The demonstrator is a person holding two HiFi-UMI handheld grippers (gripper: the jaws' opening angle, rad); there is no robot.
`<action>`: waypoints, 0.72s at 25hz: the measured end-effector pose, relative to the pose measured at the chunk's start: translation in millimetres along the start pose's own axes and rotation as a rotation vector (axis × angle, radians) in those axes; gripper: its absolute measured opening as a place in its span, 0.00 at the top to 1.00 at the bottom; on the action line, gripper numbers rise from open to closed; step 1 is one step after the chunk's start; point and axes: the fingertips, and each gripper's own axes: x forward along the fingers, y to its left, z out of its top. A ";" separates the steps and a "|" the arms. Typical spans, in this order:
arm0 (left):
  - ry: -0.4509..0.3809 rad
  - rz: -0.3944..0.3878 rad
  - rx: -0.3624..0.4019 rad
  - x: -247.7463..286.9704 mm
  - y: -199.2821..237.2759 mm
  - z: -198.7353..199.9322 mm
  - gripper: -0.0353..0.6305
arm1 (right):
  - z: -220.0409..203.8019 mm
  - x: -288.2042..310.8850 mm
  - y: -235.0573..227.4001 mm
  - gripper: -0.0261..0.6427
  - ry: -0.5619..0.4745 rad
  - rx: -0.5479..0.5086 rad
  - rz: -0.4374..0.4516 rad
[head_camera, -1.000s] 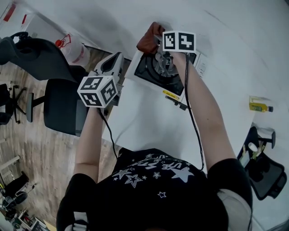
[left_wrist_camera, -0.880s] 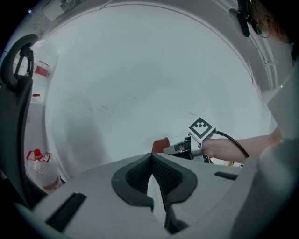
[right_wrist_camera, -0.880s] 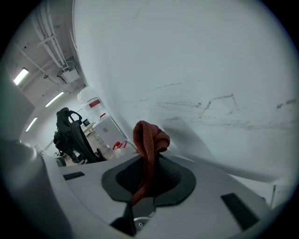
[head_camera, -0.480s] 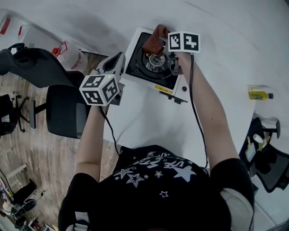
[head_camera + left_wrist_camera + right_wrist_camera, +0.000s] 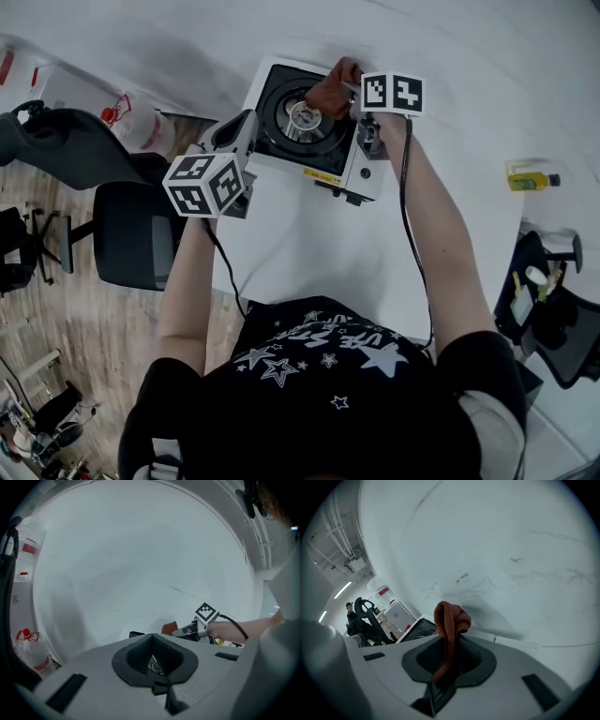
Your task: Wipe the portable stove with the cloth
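As left gripper (image 5: 242,127) stays closed, right gripper (image 5: 449,662) drags its clamped cloth (image 5: 449,619) across stove (image 5: 322,148).

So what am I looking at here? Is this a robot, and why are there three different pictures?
There is no robot here. A person holds a hand tool in each hand, and each tool ends in a two-fingered claw. The cubes with black-and-white squares are part of those tools. The head view comes from a camera on the person's head, looking down. The other two views come from cameras riding on each claw. On the white table stands a portable stove, and a small yellow bottle lies far off to the right. The right claw is closed on a reddish-brown cloth, holding it at the stove's far edge. The left claw is closed on nothing, beside the stove.
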 end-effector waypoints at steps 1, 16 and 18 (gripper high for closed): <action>0.002 -0.002 0.001 0.8 -3.1 -0.9 0.94 | -2.6 -3.7 -4.6 0.86 0.001 0.005 -0.002; 0.038 -0.025 0.018 15.5 -47.3 -12.8 0.94 | -30.8 -47.9 -49.4 0.86 -0.009 0.083 0.005; 0.039 -0.028 0.014 16.7 -52.1 -13.1 0.94 | -33.3 -50.8 -50.8 0.86 -0.011 0.093 0.015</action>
